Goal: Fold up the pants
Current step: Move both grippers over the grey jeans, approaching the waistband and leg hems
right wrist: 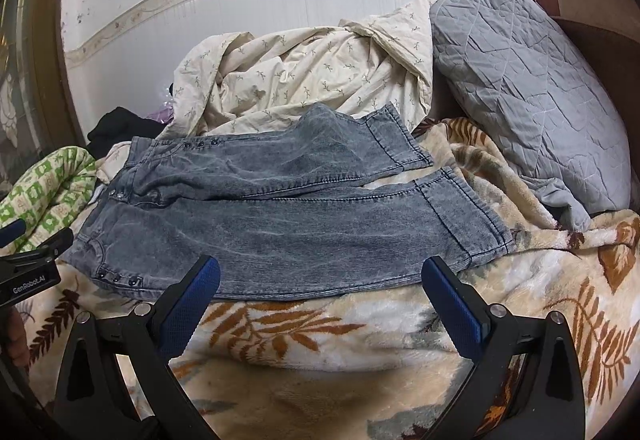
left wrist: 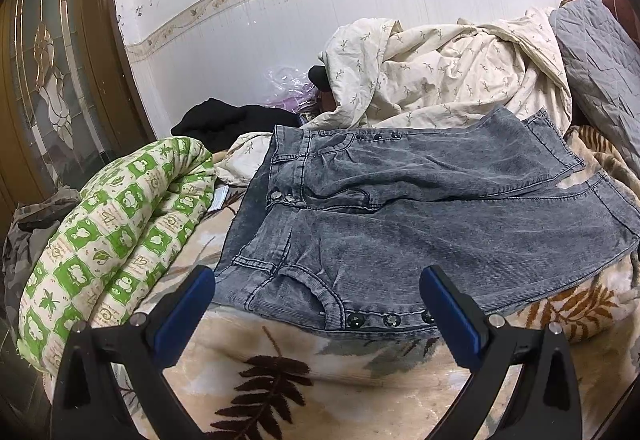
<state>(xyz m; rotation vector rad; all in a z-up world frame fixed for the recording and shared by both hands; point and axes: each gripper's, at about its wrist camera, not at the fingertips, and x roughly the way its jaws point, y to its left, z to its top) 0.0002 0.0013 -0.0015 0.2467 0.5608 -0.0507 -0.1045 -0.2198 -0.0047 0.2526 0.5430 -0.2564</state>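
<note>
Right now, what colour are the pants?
Washed grey-blue corduroy pants, with dark snap buttons; clearest in the right wrist view.

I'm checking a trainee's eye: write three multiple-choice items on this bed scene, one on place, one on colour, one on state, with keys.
1. Where does the pants' waistband lie?
A. toward the green checked quilt
B. toward the grey pillow
C. under the cream sheet

2. What colour are the pads on the tongs?
A. red
B. blue
C. yellow

3. How do the left tongs and right tongs stand?
A. both shut on denim
B. one open, one shut
C. both open, holding nothing

Key: 1 A, the buttoned waist faces the quilt; 2 B, blue pads show in both views; 3 C, the fingers are spread wide.
</note>
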